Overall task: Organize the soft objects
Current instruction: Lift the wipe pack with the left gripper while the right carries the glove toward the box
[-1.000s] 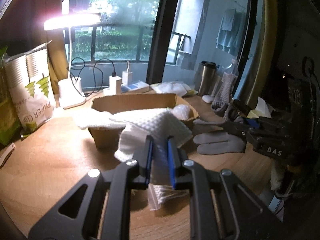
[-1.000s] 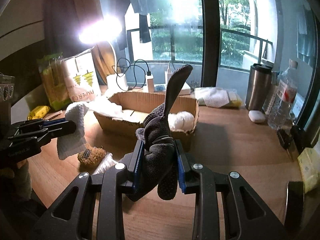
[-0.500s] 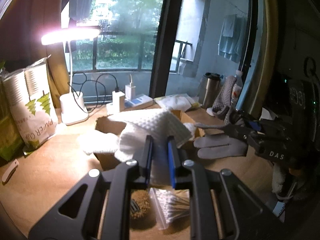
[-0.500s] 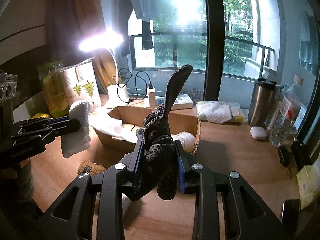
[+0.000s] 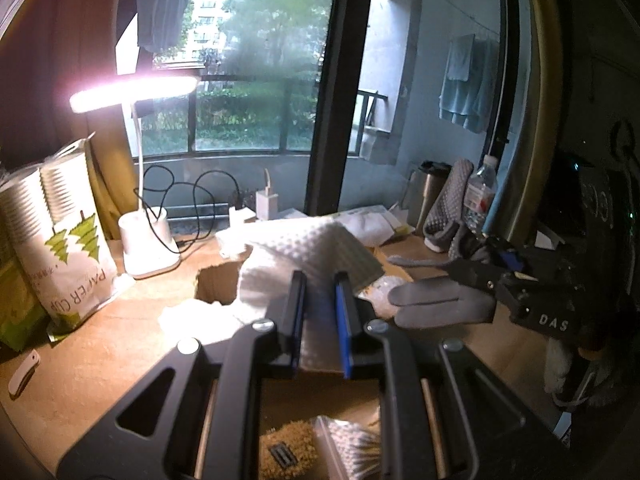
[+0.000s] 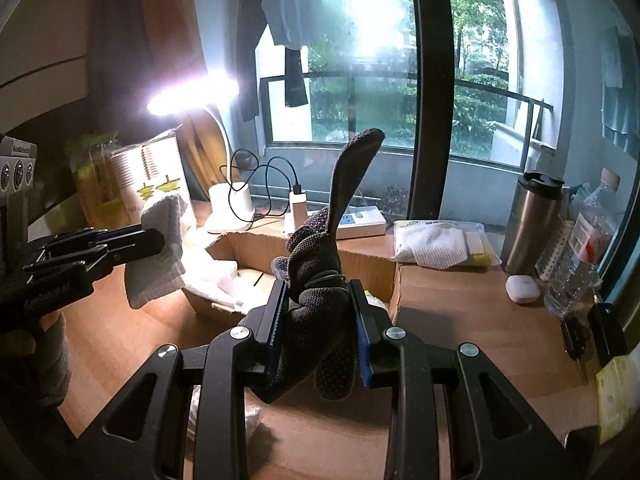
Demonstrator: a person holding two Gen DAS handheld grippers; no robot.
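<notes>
My left gripper (image 5: 320,292) is shut on a white waffle cloth (image 5: 308,252), which hangs above the near edge of an open cardboard box (image 5: 212,288). In the right wrist view that gripper (image 6: 156,238) comes in from the left with the cloth (image 6: 160,256) drooping from it. My right gripper (image 6: 322,300) is shut on a dark grey knit glove (image 6: 320,292) with one finger sticking up, held over the desk in front of the box (image 6: 256,244). From the left wrist view the right gripper (image 5: 492,268) holds the glove (image 5: 440,300) beside the box.
A lit desk lamp (image 5: 144,240), a paper-cup bag (image 5: 68,248) and a charger with cables stand at the back left. A steel tumbler (image 6: 528,224), a water bottle (image 6: 576,256), a bagged white cloth (image 6: 436,240) and a power strip are on the right. A brown scrubber (image 5: 284,452) and bagged cotton swabs (image 5: 352,452) lie under the left gripper.
Both grippers have risen and pulled back, each still holding its piece. The box sits lower in both views, and the scrubber and swab bag have come into sight under the left gripper.
</notes>
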